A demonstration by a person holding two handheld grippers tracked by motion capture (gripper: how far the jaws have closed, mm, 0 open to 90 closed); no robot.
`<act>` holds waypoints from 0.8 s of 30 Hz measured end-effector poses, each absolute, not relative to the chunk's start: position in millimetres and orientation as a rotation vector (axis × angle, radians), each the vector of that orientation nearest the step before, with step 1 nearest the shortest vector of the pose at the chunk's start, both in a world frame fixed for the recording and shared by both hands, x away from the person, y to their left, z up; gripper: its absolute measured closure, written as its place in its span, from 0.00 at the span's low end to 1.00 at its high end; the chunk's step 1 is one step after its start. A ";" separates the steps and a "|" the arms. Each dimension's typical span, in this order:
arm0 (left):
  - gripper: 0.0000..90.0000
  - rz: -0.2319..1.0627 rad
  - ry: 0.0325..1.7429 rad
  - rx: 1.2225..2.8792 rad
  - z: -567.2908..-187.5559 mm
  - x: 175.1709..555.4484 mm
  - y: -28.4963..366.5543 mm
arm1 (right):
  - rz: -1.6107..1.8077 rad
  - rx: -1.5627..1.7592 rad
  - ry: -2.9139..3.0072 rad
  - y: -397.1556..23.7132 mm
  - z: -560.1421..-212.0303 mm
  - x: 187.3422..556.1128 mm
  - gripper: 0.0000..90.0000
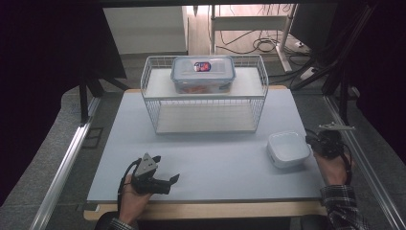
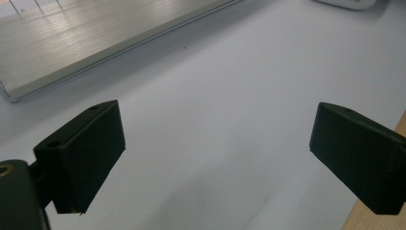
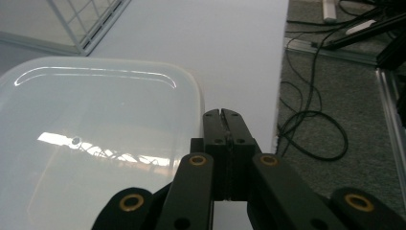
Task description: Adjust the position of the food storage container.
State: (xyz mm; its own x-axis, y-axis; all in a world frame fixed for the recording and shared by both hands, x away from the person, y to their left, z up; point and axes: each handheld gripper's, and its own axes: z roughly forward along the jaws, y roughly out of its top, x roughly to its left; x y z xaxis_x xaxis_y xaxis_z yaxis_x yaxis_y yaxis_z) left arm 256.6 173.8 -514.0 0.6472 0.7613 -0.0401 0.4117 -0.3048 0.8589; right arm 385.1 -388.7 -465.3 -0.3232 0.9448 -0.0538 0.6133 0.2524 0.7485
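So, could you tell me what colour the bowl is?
White bowl; clearest in the high view.

Lidded box (image 1: pixel 203 74) on rack (image 1: pixel 153 103); bowl (image 1: pixel 288 149) front-right.

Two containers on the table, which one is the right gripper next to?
The open white dish on the mat, beside the shut right gripper. The lidded clear box sits far off on the wire rack.

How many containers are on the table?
2. A lidded box sits on the top shelf of the wire rack; a white tub rests on the table's right side, by the right gripper.
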 end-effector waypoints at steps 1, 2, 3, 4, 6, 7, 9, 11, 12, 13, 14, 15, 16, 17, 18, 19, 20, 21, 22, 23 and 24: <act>0.05 0.473 0.921 1.938 -514.1 256.7 173.7 | 0.868 1.407 2.038 -386.9 -466.2 384.9 1.00; 0.05 0.472 0.921 1.940 -514.2 256.7 173.4 | 0.871 1.399 2.049 -384.4 -466.6 384.3 1.00; 0.05 0.473 0.920 1.941 -514.1 256.6 173.2 | 0.885 1.379 2.079 -378.6 -466.9 382.4 1.00; 0.05 0.474 0.919 1.942 -514.1 256.5 173.0 | 0.885 1.379 2.079 -378.6 -466.9 382.4 1.00; 0.05 0.474 0.918 1.943 -514.2 256.5 172.7 | 0.906 1.371 2.099 -374.5 -467.5 381.1 1.00; 0.05 0.475 0.917 1.945 -514.2 256.4 172.7 | 0.912 1.371 2.106 -371.9 -467.9 380.5 1.00; 0.05 0.474 0.917 1.944 -514.0 256.4 173.0 | 0.923 1.347 2.137 -364.4 -468.5 379.3 1.00; 0.05 0.475 0.917 1.945 -514.0 256.4 173.1 | 0.929 1.342 2.142 -362.6 -468.7 379.2 1.00; 0.05 0.477 0.917 1.946 -513.9 256.4 173.1 | 0.942 1.334 2.157 -357.3 -469.1 378.4 1.00; 0.05 0.477 0.916 1.946 -513.9 256.3 173.1 | 0.942 1.334 2.157 -357.3 -469.1 378.4 1.00; 0.05 0.477 0.916 1.946 -513.8 256.3 173.1 | 0.948 1.326 2.166 -354.2 -469.3 377.9 1.00; 0.05 0.478 0.916 1.947 -513.8 256.3 173.1 | 0.950 1.317 2.176 -351.0 -469.4 377.4 1.00; 0.05 0.479 0.916 1.948 -513.8 256.2 173.0 | 0.958 1.300 2.195 -344.4 -469.7 376.5 1.00; 0.05 0.479 0.916 1.948 -513.8 256.2 173.0 | 0.958 1.300 2.195 -344.4 -469.7 376.5 1.00; 0.05 0.479 0.916 1.949 -513.9 256.2 172.9 | 0.963 1.295 2.201 -341.8 -470.0 376.2 1.00; 0.05 0.479 0.915 1.949 -513.9 256.2 172.8 | 0.972 1.286 2.212 -337.4 -470.4 375.5 1.00; 0.05 0.480 0.915 1.950 -513.9 256.1 172.6 | 0.980 1.269 2.232 -330.1 -470.7 374.3 1.00; 0.05 0.480 0.914 1.951 -513.9 256.1 172.5 | 0.985 1.260 2.242 -326.1 -470.8 373.5 1.00; 0.05 0.480 0.914 1.951 -513.9 256.1 172.5 | 0.992 1.251 2.252 -322.0 -471.0 372.8 1.00; 0.05 0.479 0.914 1.951 -513.9 256.2 172.5 | 0.997 1.239 2.264 -317.9 -471.3 372.0 1.00; 0.05 0.479 0.915 1.953 -514.1 256.2 172.4 | 1.002 1.233 2.274 -313.7 -471.5 371.0 1.00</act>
